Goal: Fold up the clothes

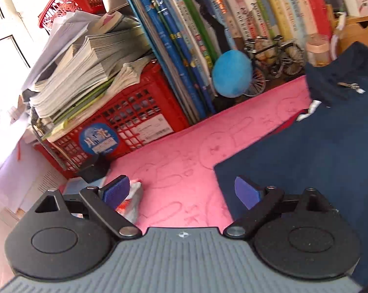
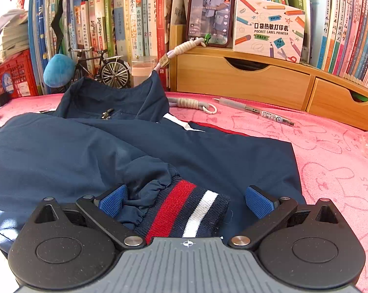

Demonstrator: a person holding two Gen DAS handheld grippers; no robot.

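Pink towel (image 2: 330,151): spread flat over the desk as the folding surface, probably to give the cloth a soft bed

Navy jacket (image 2: 86,146): lies flat in the middle of the towel, collar and zip pull toward the row of books (image 2: 125,24), a side edge already running straight; it looks partly folded, with the sleeve brought in over the body

Striped cuff (image 2: 184,212): the sleeve's red, white and navy knit end rests on the jacket body, lying between the right gripper's fingers, likely where the sleeve fold was meant to end

Right gripper (image 2: 186,201): jaws spread wide either side of the cuff; the left pad lies against gathered sleeve fabric, the right pad stands clear, so nothing is clamped

Left gripper (image 1: 182,191): jaws wide and empty, low over bare towel at the jacket's left corner, one finger above the navy cloth; apparently placed to take that edge next

Pen (image 2: 257,112): lies on the towel well apart from the jacket, clear of the fold
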